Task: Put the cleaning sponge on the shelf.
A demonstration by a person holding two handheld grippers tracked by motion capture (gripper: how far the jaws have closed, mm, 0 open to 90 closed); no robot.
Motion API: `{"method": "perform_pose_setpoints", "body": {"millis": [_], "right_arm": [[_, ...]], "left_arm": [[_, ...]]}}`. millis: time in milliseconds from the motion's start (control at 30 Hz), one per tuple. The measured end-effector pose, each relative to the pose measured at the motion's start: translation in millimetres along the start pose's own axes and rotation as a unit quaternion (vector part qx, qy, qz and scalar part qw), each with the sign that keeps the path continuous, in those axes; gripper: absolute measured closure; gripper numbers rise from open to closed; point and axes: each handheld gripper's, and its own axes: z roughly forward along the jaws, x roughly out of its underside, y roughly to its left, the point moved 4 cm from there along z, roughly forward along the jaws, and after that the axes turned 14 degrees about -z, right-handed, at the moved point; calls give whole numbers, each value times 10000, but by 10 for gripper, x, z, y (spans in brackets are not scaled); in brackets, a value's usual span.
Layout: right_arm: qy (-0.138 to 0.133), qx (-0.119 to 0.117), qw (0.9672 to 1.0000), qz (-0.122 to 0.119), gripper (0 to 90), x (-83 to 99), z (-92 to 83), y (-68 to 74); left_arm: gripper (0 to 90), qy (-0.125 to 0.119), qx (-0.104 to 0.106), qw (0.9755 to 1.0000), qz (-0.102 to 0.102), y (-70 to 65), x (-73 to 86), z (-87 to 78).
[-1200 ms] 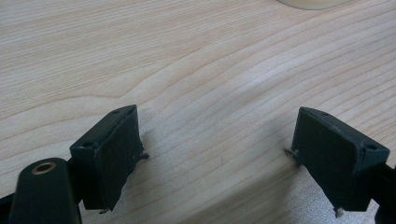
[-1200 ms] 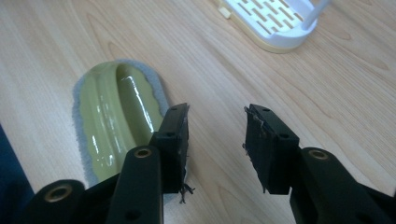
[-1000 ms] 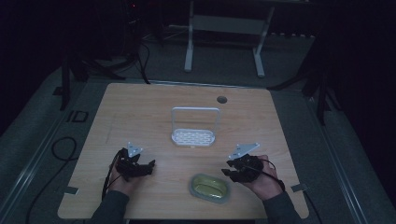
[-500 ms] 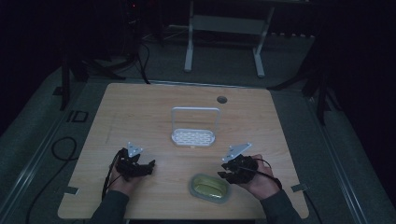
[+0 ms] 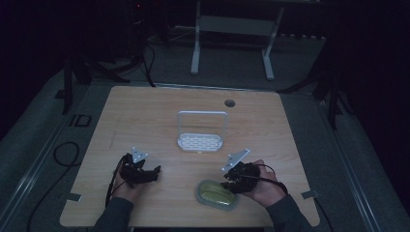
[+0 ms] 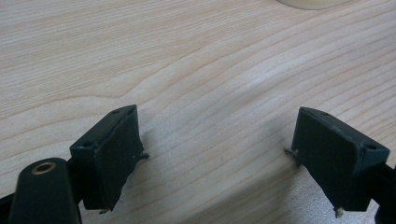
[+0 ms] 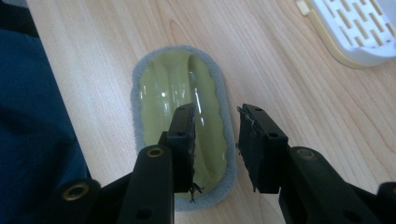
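the yellow-green scrubber [image 7: 183,109], rimmed in grey pad, is seen on the tabletop [image 5: 145,116] near its front edge, long axis running away from the right gripper [image 7: 215,140]. that gripper's jaws have just been closing and stand narrow, empty, over its near right rim. the left gripper [image 6: 217,154], jaws wide and empty, lies well apart.

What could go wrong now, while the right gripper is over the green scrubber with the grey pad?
1. The right gripper has just been narrowing its jaws, and nothing is clearly pinched between them; they straddle the rim of the oval green plastic scrubber with a grey felt pad, so a grip there may slip off.
2. The scrubber lies close to the near edge of the light wooden table; a nudge might push it off.
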Motion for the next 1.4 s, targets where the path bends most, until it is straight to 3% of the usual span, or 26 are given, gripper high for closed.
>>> {"method": "perform_pose_setpoints", "body": {"millis": [667,1400], "right_arm": [[433,-294,9975,-465,654,-148,104,79],[851,-557,9925,-673,643,-200,241,122]], "left_arm": [[157,0,0,10000,0,0,0,0],[157,0,0,10000,1,0,0,0]]}}
